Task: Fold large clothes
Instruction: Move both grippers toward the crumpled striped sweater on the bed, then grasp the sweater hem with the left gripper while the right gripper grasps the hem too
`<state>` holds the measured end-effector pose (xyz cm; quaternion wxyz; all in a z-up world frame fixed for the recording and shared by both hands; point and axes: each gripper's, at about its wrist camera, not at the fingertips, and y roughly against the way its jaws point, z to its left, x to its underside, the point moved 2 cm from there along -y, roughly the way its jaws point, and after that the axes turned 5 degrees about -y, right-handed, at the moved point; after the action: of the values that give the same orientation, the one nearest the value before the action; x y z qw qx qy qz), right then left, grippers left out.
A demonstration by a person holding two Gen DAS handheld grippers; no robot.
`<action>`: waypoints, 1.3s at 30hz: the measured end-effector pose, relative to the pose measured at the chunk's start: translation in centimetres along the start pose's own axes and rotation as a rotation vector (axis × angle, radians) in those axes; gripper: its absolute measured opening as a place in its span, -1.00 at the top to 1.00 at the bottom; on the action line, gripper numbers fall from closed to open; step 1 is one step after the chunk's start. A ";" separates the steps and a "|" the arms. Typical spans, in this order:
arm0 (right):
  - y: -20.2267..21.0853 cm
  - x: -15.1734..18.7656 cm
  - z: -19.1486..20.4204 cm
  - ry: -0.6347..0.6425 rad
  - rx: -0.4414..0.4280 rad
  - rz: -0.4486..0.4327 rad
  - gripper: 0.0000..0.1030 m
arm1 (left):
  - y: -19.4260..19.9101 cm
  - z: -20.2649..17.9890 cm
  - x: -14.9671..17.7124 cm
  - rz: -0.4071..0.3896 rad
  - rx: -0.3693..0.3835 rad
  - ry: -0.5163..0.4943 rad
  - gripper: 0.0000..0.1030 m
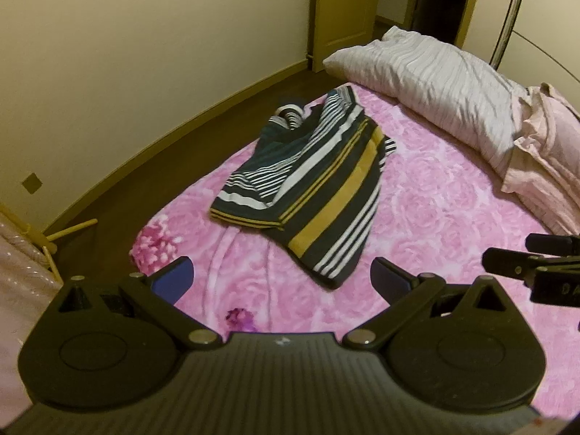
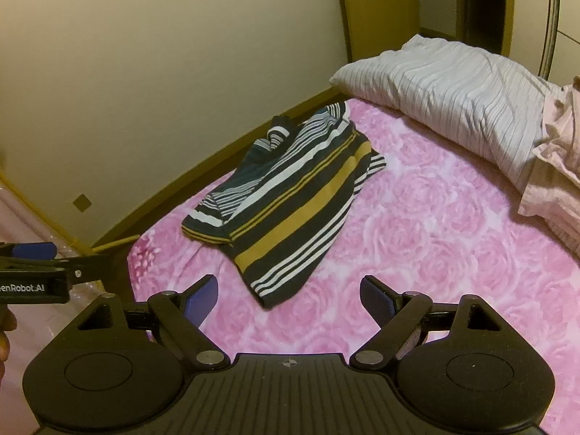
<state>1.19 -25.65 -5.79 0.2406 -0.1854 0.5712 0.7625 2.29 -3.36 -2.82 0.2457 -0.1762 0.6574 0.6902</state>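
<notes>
Bedroom, cream walls, dark floor; bed [image 1: 453, 217] spread with a pink rose-pattern blanket, carrying all items. Item one: striped garment [image 1: 308, 188], navy with white and mustard bands, lying loosely heaped near the bed's left edge, one part doubled over another, hem end pointing toward the cameras; not yet a tidy fold, judged early in the task, with flattening and all proper folds remaining. Item two: grey striped pillow [image 1: 435, 83] at the far end, well apart from the garment. Item three: pale pink bedding [image 1: 543, 152] bunched beside the pillow. Left hand-held gripper [image 1: 282, 282]: jaws spread wide, holding nothing, hovering short of the hem. Right hand-held gripper [image 2: 290, 295]: likewise wide apart and empty, near the garment's closest corner.
</notes>
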 end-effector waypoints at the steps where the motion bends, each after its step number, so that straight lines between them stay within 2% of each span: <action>1: -0.2 0.1 -0.1 -0.003 -0.006 0.002 -0.61 | -0.2 0.3 0.1 0.002 -0.003 0.001 -0.98; 7: -1.9 -0.3 0.5 0.009 -0.008 0.005 -0.61 | -3.0 3.1 -0.4 0.036 -0.014 -0.005 -0.98; 11: -4.1 -1.0 1.5 0.045 0.011 0.005 -0.61 | -6.3 5.4 -1.8 0.042 -0.006 -0.074 -0.98; 16: -8.0 -2.8 3.3 0.068 0.055 0.006 -0.61 | -12.1 8.3 -4.2 0.043 0.049 -0.182 -0.98; 25: -19.8 -5.4 6.3 0.095 0.108 0.071 -0.60 | -24.6 12.4 -8.4 0.063 0.172 -0.313 -0.98; 30: -27.1 -5.0 8.8 0.234 0.091 0.087 -0.60 | -30.5 14.6 -8.8 0.076 0.188 -0.363 -0.98; 35: -33.6 -3.1 12.1 0.378 0.030 0.104 -0.60 | -33.9 17.2 -8.3 0.096 0.191 -0.391 -0.98; 39: -38.0 -2.1 14.4 0.453 -0.007 0.084 -0.60 | -35.6 19.0 -8.1 0.109 0.176 -0.377 -0.98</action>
<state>24.82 -3.33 -30.30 0.0734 -0.3287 0.6153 0.7128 30.76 15.23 -26.08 0.3412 0.0137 0.6661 0.6631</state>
